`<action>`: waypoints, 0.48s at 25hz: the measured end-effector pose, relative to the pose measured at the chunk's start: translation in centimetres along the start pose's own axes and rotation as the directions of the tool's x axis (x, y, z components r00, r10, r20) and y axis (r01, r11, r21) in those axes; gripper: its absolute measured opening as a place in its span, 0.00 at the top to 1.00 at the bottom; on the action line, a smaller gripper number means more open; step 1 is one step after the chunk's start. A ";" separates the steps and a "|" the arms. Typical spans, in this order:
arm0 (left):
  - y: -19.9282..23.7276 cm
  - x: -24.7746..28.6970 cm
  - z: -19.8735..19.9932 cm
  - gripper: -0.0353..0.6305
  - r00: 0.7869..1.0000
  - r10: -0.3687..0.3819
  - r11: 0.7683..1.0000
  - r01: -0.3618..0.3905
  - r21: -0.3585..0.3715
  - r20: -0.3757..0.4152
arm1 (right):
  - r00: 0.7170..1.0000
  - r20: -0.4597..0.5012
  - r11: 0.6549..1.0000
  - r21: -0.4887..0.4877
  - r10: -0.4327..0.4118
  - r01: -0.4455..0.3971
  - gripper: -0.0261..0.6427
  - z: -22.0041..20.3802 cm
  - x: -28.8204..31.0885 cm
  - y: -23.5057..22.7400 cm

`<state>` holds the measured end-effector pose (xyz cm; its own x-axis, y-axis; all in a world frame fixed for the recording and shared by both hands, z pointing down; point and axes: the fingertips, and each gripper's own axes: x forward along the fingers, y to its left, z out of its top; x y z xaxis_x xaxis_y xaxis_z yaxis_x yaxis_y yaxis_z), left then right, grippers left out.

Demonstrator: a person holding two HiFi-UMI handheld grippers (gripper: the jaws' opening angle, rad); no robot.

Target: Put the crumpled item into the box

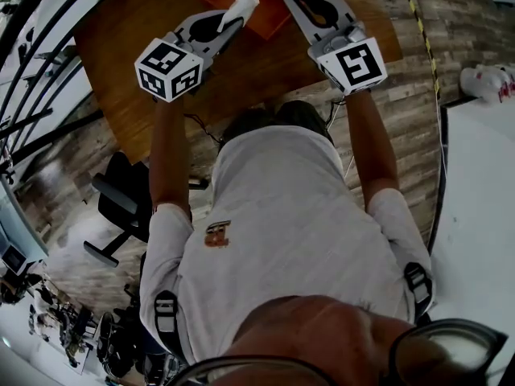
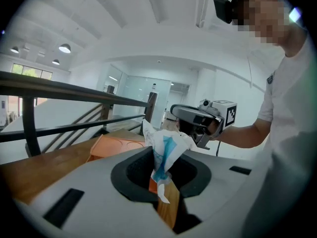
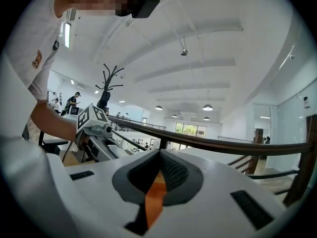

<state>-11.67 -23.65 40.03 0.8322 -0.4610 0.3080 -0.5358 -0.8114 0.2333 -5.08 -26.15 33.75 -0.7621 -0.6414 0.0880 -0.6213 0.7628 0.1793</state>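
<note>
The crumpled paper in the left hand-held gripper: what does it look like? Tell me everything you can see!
The crumpled paper is white with blue print and looks thin, like a wrapper or tissue. It is scrunched and creased. The left hand-held gripper pinches its lower end between its jaws, and the rest sticks out past the tips. Nothing else touches it. It hangs in the air, and in the head view it sits over the orange box on the wooden table.

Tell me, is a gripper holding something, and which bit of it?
The left gripper pinches the crumpled white-and-blue wrapper by its lower end; the rest sticks up. The right gripper is shut on nothing.
</note>
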 end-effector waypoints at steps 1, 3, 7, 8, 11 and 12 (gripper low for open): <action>0.2 0.2 -0.2 0.82 1.000 -0.020 1.000 0.020 -0.002 -0.020 | 1.000 -0.006 1.000 0.000 -0.006 0.006 0.91 -0.1 0.1 -0.1; 0.7 0.6 -0.6 0.82 0.997 -0.050 0.999 0.050 0.000 -0.061 | 1.000 -0.022 1.000 -0.001 -0.015 0.015 0.91 -0.5 0.4 -0.2; 1.7 1.5 -1.3 0.82 0.989 -0.084 0.996 0.082 -0.017 -0.120 | 1.000 -0.022 1.000 -0.014 -0.020 0.020 0.91 -0.8 1.1 -0.5; 2.0 1.8 -1.5 0.82 0.987 -0.086 0.996 0.084 -0.021 -0.134 | 1.000 -0.006 1.000 -0.024 -0.018 0.018 0.91 -0.7 1.3 -0.7; 2.7 2.9 -1.6 0.82 0.981 -0.089 0.996 0.085 -0.030 -0.174 | 1.000 0.011 0.999 -0.036 -0.015 0.015 0.91 -0.5 1.6 -1.8; 2.9 3.3 -1.6 0.82 0.978 -0.092 0.996 0.087 -0.033 -0.186 | 1.000 0.010 0.999 -0.036 -0.013 0.013 0.91 -0.6 1.6 -2.2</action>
<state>-10.70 -26.93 43.24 0.8369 -0.3095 0.4514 -0.4654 -0.8364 0.2896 -4.82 -28.89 34.05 -0.7557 -0.6505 0.0761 -0.6244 0.7507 0.2161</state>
